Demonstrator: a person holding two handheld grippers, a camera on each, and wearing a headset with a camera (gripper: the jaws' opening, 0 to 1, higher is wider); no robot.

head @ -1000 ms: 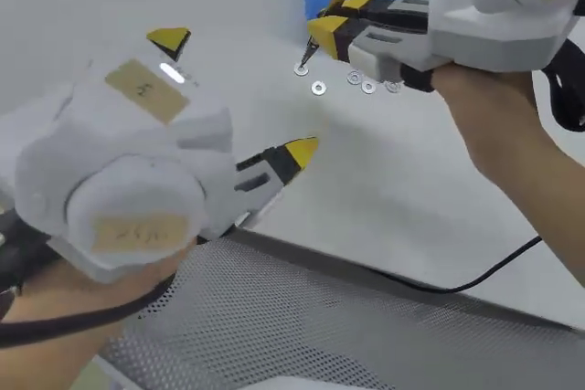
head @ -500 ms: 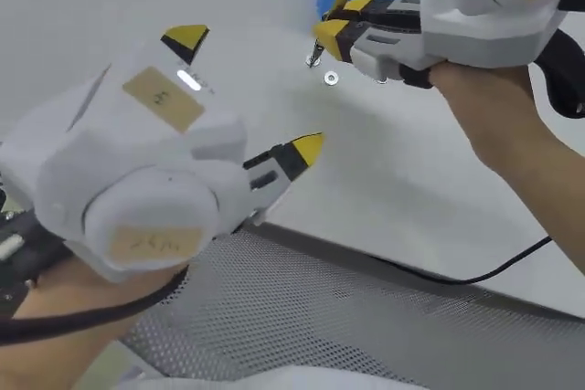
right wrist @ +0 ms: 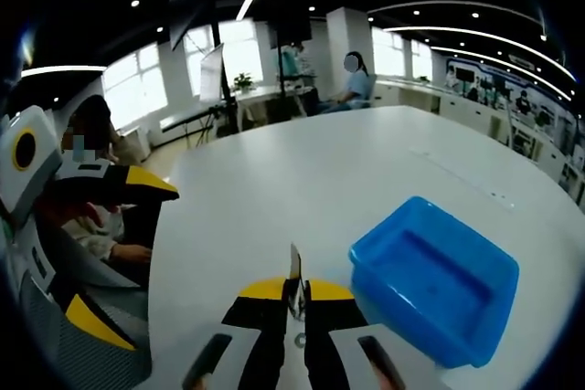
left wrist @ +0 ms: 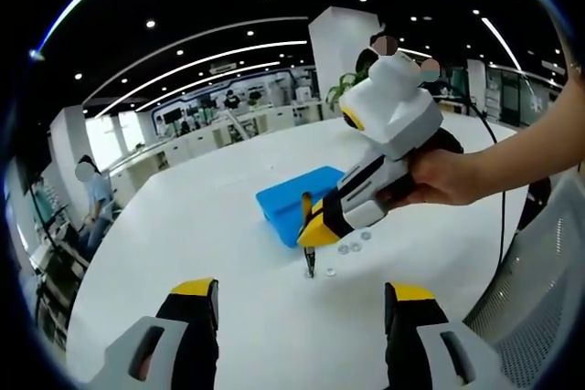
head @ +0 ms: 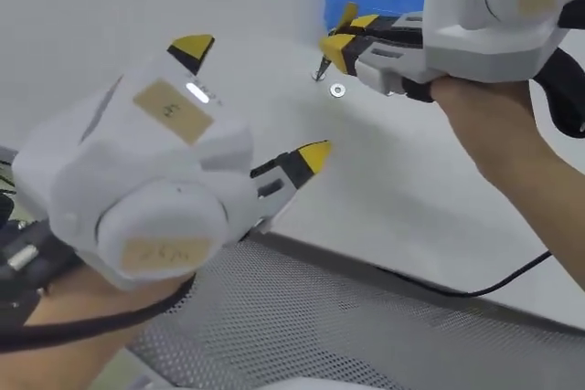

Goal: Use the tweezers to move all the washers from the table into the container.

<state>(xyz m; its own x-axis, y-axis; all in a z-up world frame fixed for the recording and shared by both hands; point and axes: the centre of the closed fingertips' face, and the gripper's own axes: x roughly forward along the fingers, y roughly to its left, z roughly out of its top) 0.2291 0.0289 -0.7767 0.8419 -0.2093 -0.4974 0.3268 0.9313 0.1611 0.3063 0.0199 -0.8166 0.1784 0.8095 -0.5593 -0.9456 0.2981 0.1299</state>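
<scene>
As the head view has it, the right tongs (head: 340,32) are closed on the tweezers (head: 321,68), whose tips point down just beside a washer (head: 338,90) on the surface (head: 411,189); the left tongs (head: 253,100) stand wide open, empty. The left gripper view places several washers (left wrist: 344,248) near the blue container (left wrist: 283,205). The right gripper view looks along the tweezers. Advice: nip one washer at its rim, lift clear, release above the container.
</scene>
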